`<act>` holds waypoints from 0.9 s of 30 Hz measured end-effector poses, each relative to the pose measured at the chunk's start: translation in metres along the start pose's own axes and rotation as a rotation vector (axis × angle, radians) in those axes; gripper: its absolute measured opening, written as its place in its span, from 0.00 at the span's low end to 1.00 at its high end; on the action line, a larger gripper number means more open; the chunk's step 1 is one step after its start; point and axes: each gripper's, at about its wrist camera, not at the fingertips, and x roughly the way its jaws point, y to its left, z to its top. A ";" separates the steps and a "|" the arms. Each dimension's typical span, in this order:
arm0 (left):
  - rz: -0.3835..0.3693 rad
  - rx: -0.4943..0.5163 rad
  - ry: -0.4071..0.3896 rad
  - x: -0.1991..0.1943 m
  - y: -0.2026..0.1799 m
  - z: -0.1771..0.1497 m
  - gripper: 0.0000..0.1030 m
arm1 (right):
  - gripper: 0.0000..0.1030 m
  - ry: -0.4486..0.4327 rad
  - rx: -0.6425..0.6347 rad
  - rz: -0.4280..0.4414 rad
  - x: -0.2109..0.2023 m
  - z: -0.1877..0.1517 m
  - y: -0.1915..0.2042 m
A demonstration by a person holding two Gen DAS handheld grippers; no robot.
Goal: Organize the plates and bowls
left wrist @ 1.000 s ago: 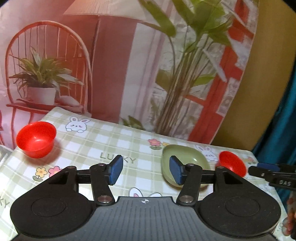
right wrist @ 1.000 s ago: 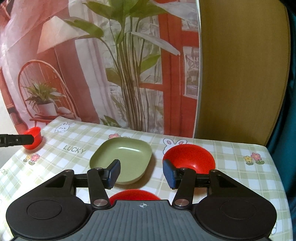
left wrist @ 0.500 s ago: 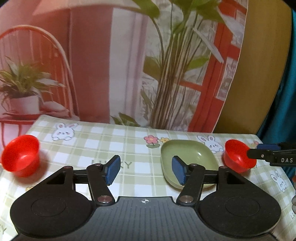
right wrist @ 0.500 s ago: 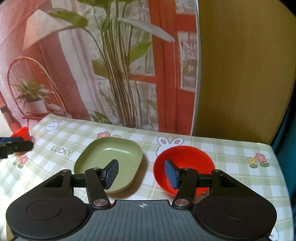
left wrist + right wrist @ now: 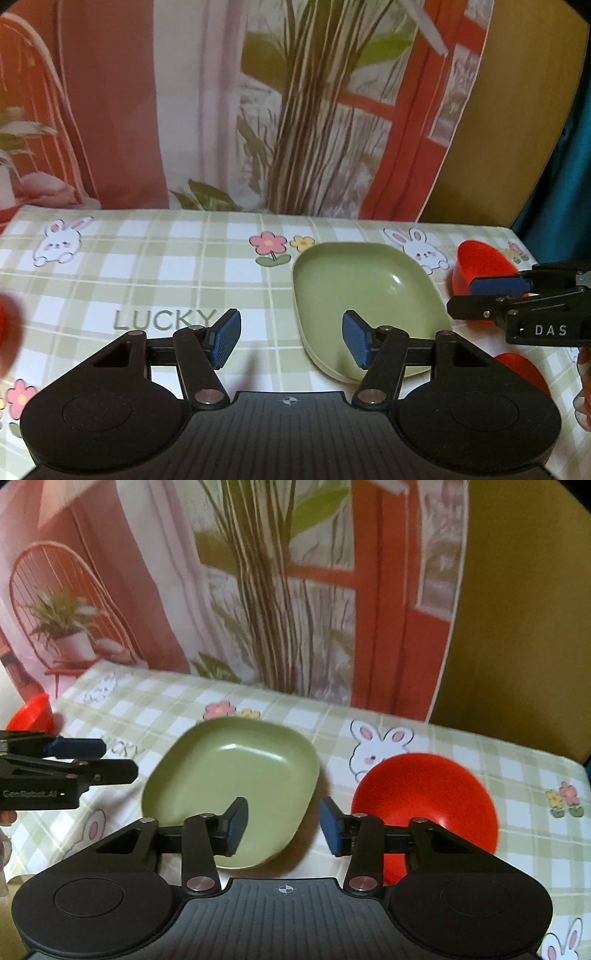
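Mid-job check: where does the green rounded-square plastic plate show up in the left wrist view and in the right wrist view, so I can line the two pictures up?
Left wrist view: the green rounded-square plastic plate lies right of centre, behind the left claw's right fingertip.
Right wrist view: the plate lies centre-left, behind the right claw's left fingertip.
Shared landmark: the pink and yellow flower print on the checked tablecloth, just beyond the plate's far left corner.
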 end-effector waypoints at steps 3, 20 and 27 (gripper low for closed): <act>0.002 -0.011 0.024 0.012 0.002 -0.001 0.60 | 0.34 0.024 -0.011 -0.009 0.008 0.000 0.001; -0.051 0.024 0.081 0.032 -0.006 -0.010 0.16 | 0.16 0.077 -0.014 -0.025 0.026 -0.001 -0.001; -0.036 0.014 0.056 0.022 -0.004 -0.007 0.16 | 0.14 0.041 -0.004 -0.016 0.016 -0.001 0.003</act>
